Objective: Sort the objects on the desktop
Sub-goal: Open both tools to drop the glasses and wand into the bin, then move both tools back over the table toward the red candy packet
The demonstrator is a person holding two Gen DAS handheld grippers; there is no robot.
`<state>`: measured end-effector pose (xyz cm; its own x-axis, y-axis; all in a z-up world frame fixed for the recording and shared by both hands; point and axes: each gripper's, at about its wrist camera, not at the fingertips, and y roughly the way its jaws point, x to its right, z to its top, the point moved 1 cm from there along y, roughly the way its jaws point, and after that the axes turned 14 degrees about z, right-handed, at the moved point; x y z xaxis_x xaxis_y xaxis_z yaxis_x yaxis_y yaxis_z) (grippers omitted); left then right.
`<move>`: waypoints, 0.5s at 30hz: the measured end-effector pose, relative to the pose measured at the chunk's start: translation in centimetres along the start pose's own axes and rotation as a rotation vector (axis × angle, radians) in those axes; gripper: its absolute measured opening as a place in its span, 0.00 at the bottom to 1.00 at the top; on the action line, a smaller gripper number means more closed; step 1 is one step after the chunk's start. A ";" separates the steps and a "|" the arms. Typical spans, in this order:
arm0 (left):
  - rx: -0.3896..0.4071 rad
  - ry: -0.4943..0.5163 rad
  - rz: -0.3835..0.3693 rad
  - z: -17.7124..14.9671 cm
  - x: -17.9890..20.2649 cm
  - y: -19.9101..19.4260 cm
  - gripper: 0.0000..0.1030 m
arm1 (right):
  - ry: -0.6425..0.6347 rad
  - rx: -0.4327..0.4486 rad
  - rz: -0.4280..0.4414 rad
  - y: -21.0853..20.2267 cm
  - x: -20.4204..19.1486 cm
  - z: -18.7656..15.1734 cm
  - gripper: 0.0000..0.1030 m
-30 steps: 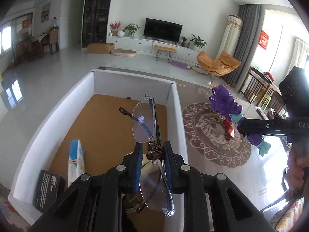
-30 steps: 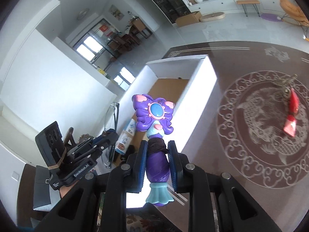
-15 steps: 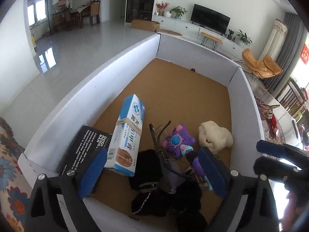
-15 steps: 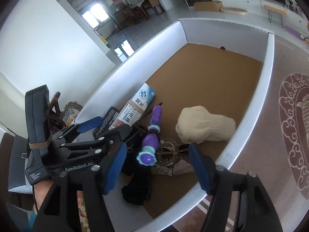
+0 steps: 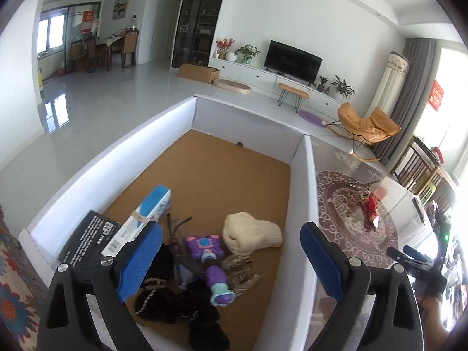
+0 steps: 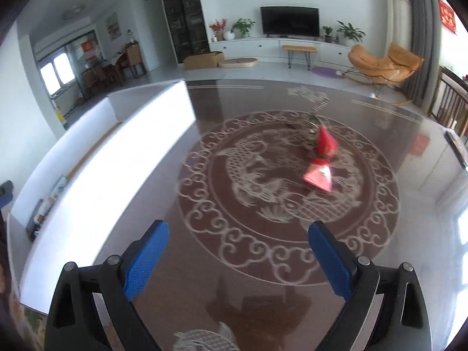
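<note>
1. One white box (image 5: 301, 175) with a brown cardboard floor is sitting on the table, holding a heap at its near end: a purple doll (image 5: 212, 266), a cream knitted piece (image 5: 251, 231), a blue-and-white carton (image 5: 146, 213), a black packet (image 5: 87, 237), glasses (image 5: 178, 234) and dark tangled fabric (image 5: 175, 301).
2. Both tools are standing released and gripping nothing: the left gripper (image 5: 228, 260) is hovering over the heap with its blue pads wide apart, and the right gripper (image 6: 238, 260) is spreading equally wide above bare table.
3. Only the left wrist view is looking down into the box; the right wrist view is catching just its bright outer wall (image 6: 117, 161) and a sliver of the carton.
4. Meanwhile, a red ornament (image 6: 320, 161) is lying blurred on the table beside a tangle of beads (image 6: 310, 128), well apart from the box; the left view is showing it smaller (image 5: 371, 207).
5. Underneath, the glossy dark table (image 6: 204, 248) is showing a pale round fish pattern, and behind it a living room is spreading out with a television (image 6: 289, 20), an orange chair (image 6: 383, 61) and white floor tiles.
</note>
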<state>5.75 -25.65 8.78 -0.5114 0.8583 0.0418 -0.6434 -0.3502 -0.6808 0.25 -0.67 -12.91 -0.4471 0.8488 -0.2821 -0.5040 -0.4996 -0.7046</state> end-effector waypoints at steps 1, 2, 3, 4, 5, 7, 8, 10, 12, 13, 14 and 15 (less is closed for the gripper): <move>0.009 0.023 -0.023 0.0 1.5 -0.6 0.94 | 0.017 -0.012 -0.058 -0.4 2.4 -0.9 0.94; 0.016 0.047 -0.047 -0.1 3.0 -1.3 0.94 | 0.027 -0.027 -0.127 -0.8 4.7 -1.8 0.94; 0.023 0.072 -0.074 -0.1 4.6 -1.9 0.94 | 0.037 -0.044 -0.192 -1.0 6.8 -2.6 0.94; 0.029 0.098 -0.102 -0.2 6.3 -2.4 0.94 | 0.050 -0.055 -0.241 -1.5 8.7 -3.5 0.94; 0.033 0.124 -0.130 -0.3 8.0 -3.0 0.94 | 0.067 -0.063 -0.275 -1.8 10.5 -4.2 0.94; 0.031 0.177 -0.183 -0.9 11.4 -3.9 0.94 | 0.102 -0.069 -0.319 -2.6 13.4 -5.6 0.94; 0.022 0.206 -0.211 -1.2 13.1 -4.1 0.94 | 0.116 -0.068 -0.329 -3.0 14.5 -5.9 0.94; 0.001 0.262 -0.248 -2.2 16.4 -4.0 0.94 | 0.140 -0.053 -0.317 -3.8 15.8 -6.4 0.94; -0.024 0.322 -0.256 -3.4 19.4 -3.6 0.94 | 0.164 -0.037 -0.303 -4.2 16.7 -6.5 0.94; -0.036 0.351 -0.257 -4.2 20.7 -3.0 0.94 | 0.173 -0.027 -0.294 -4.3 17.1 -6.6 0.95; -0.050 0.378 -0.256 -5.1 21.9 -2.3 0.94 | 0.189 -0.027 -0.286 -4.2 17.5 -6.6 0.97; -0.069 0.402 -0.250 -6.0 22.9 -1.3 0.94 | 0.204 -0.027 -0.280 -4.2 17.8 -6.6 1.00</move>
<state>-1.75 -3.29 6.26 -0.0759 0.9949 -0.0665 -0.6720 -0.1002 -0.7337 -0.70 17.65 -19.31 -0.1357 0.9708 -0.1979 -0.5654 -0.2400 -0.7891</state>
